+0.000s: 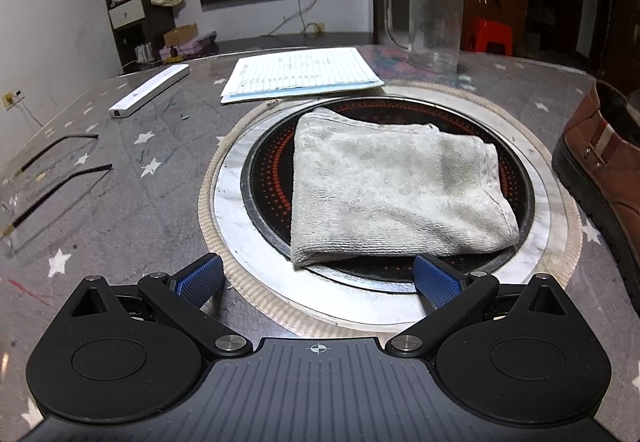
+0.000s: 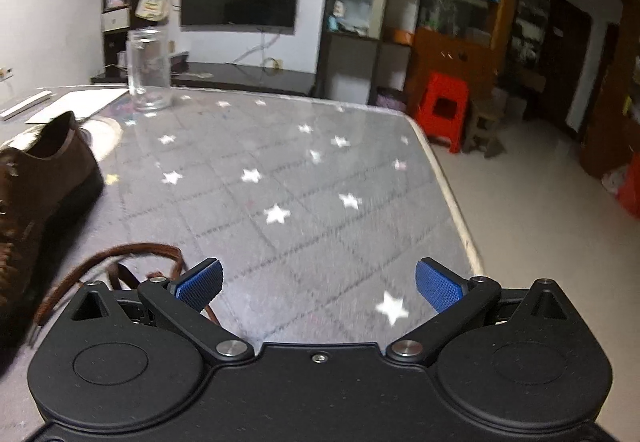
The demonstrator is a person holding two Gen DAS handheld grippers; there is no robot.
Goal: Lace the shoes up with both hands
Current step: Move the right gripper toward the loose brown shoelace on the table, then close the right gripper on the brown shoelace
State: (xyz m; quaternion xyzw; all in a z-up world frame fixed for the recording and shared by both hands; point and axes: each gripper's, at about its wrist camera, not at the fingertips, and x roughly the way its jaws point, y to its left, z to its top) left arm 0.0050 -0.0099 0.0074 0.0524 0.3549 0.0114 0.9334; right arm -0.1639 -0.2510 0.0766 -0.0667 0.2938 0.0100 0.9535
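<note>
Both tools are hovering with fingers spread apart — left tool facing a folded towel, right tool beside the brown lace and shoe.

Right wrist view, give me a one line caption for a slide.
Open right gripper above the star-patterned table, loose brown lace and brown shoe at its left.
</note>
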